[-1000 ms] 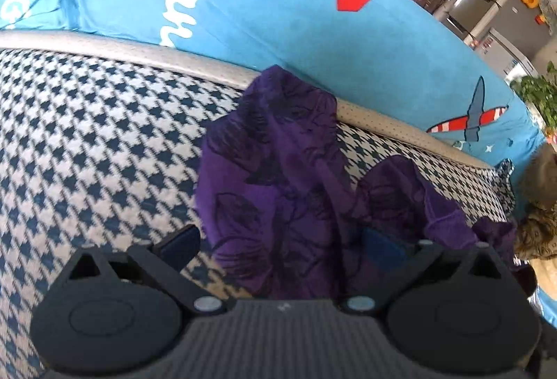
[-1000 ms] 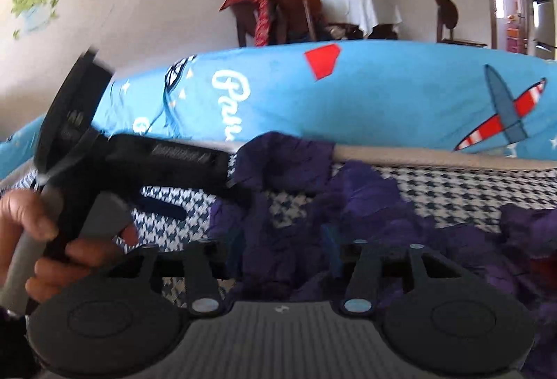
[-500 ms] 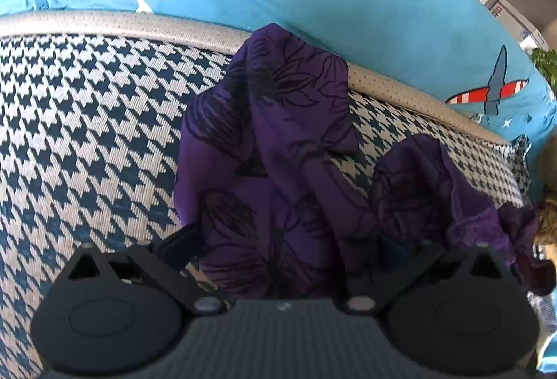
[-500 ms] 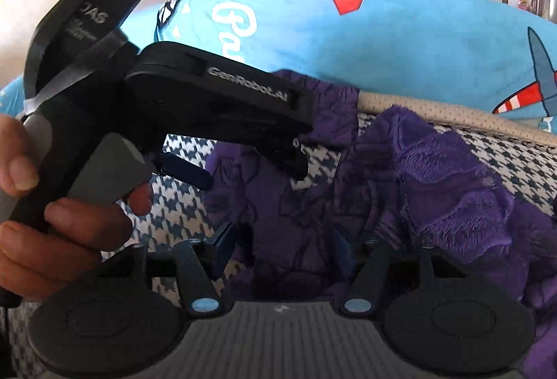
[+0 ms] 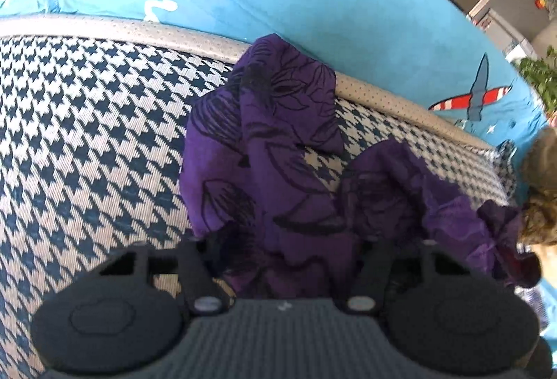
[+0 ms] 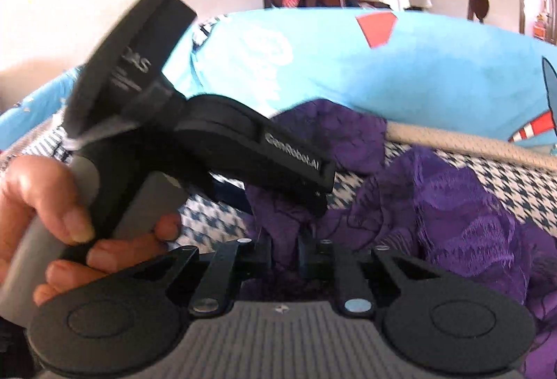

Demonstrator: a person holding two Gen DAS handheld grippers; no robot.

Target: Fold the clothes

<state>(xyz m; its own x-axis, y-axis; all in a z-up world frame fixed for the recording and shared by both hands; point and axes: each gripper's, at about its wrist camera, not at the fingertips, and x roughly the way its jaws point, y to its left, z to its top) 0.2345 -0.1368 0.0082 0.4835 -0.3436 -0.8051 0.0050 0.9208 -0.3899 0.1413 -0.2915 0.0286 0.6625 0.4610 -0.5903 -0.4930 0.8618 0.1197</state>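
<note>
Both grippers, left gripper [image 5: 285, 260] and right gripper [image 6: 283, 250], are closing onto the crumpled purple floral garment [image 5: 264, 149] bunched on the houndstooth cushion [image 5: 87, 135], the pickup step, so next comes lifting and spreading it flat.

Purple garment [image 5: 264, 149]: thin matt cloth; houndstooth cushion [image 5: 87, 135]: coarse woven fabric.

Matte black throughout. Right gripper [image 6: 283, 253]: ribbed grey centre panel, two round black housings with recessed discs, angled linkage bars on silver rivets. Left gripper [image 5: 285, 257]: same build. Seen from right wrist: grey handle, black body lettered "GenRobot.AI" in white, flat black top plate with partly legible white print. Bare hand [image 6: 45, 222], no sleeve visible.
</note>
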